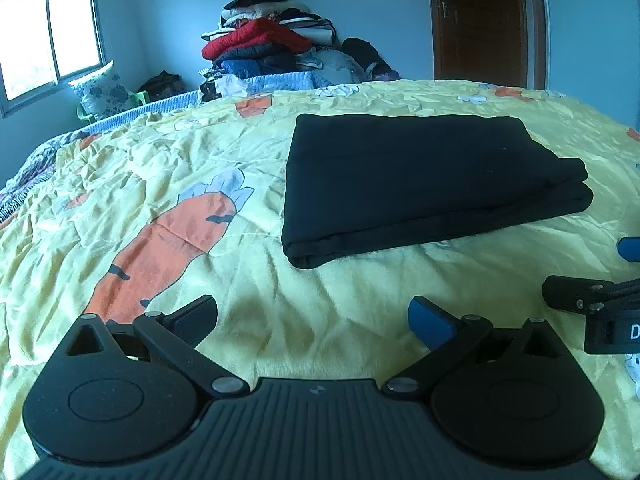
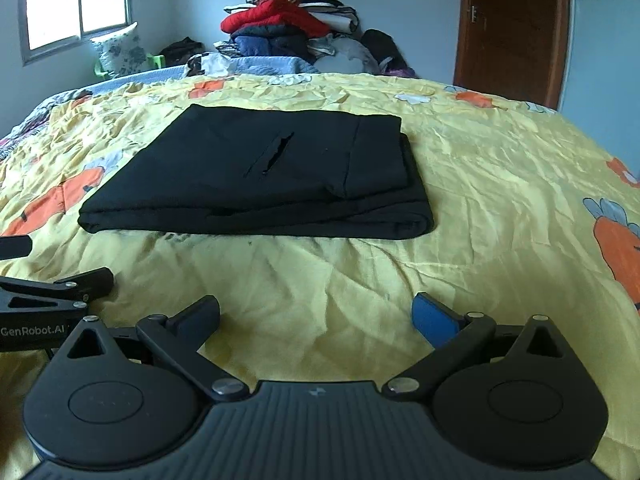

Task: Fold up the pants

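Here, black pants point(image 2: 256, 184) lie folded mid-bed on the yellow bedspread point(image 2: 500, 184), both tongs, left point(image 1: 312, 320) and right point(image 2: 316, 318), gaping empty just short of them; a careless snag might undo the layers.

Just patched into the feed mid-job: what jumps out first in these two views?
The black pants lie folded into a neat rectangle in the middle of the yellow carrot-print bedspread. Both claws, left claw and right claw, hang open over the near edge, touching nothing. A tall clothes pile with a red garment stands against the far wall.
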